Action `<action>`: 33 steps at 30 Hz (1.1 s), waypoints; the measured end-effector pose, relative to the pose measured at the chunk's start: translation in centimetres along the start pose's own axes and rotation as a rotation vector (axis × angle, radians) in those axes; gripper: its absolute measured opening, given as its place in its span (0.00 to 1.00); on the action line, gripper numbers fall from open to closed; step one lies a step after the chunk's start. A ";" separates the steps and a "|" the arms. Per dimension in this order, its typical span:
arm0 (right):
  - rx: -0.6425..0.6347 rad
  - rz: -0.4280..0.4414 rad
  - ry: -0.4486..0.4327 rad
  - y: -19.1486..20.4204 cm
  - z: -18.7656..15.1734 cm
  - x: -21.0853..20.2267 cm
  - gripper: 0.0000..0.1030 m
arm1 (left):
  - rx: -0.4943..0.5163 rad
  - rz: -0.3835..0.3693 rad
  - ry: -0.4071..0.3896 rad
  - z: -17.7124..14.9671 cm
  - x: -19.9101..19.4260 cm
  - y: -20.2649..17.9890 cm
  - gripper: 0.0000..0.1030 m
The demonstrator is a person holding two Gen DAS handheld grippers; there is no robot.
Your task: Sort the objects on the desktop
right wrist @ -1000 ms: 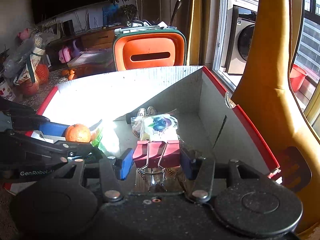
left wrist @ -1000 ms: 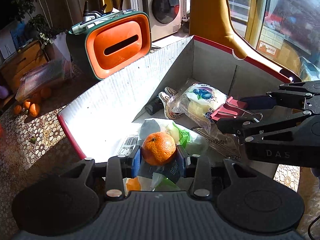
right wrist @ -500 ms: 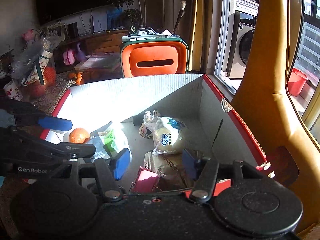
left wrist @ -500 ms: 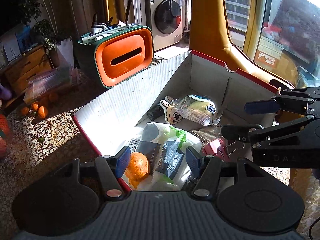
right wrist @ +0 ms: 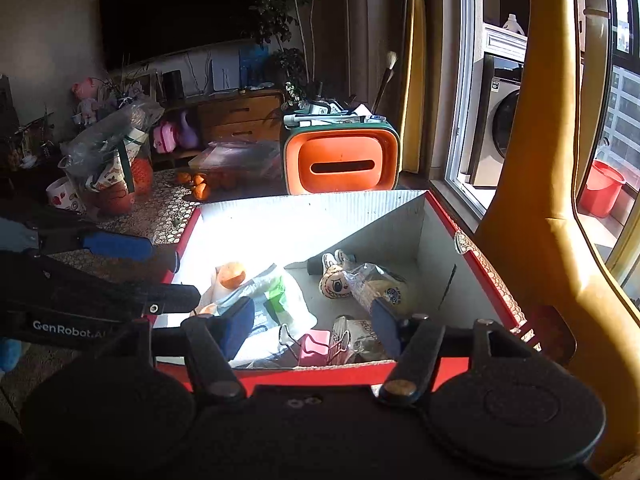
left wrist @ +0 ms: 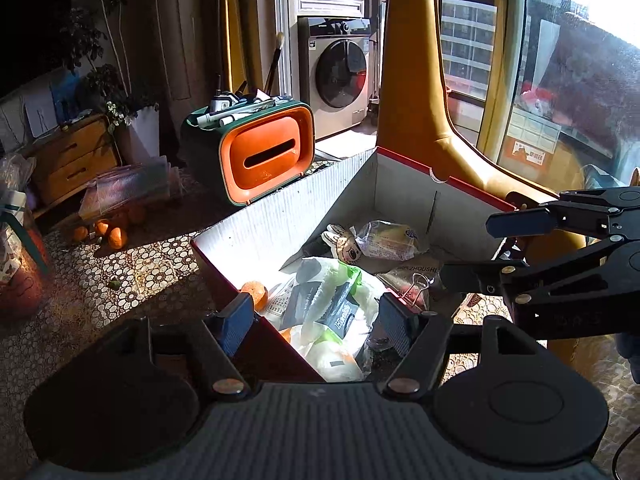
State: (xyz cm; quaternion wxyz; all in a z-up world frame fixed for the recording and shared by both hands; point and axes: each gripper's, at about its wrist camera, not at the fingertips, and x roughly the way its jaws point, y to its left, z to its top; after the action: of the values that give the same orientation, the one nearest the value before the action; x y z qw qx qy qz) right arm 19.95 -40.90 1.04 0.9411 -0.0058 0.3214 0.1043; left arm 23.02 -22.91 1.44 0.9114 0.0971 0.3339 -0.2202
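Observation:
A red-edged cardboard box (left wrist: 304,216) (right wrist: 492,276) holds an orange tangerine (left wrist: 256,294) (right wrist: 231,274), white-green snack bags (left wrist: 332,300) (right wrist: 276,292), a pink binder clip (right wrist: 316,346) (left wrist: 412,292), a small rabbit toy (left wrist: 346,246) (right wrist: 333,285) and a wrapped bun (left wrist: 388,240) (right wrist: 380,286). My left gripper (left wrist: 318,322) is open and empty above the box's near left corner. My right gripper (right wrist: 312,326) is open and empty above the box's near edge.
An orange and green tissue-box organiser (left wrist: 256,156) (right wrist: 342,160) stands behind the box. Loose tangerines (left wrist: 108,232) (right wrist: 196,186) lie on the patterned tablecloth at the left. A yellow chair back (left wrist: 420,80) (right wrist: 548,200) rises at the right.
Both grippers opened: the tangerine and the pink binder clip dropped into the box. Both grippers then pulled back and up, away from the box.

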 end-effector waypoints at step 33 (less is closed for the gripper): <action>0.033 0.030 -0.122 5.3 -4.8 -8.6 0.98 | -0.065 0.010 -0.100 -6.3 -9.3 0.1 1.00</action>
State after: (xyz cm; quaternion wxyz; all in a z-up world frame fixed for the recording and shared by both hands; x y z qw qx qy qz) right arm 9.35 -37.72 2.74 0.9573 0.0208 0.2650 0.1135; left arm 13.24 -17.65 2.74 0.9306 0.0581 0.2944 -0.2095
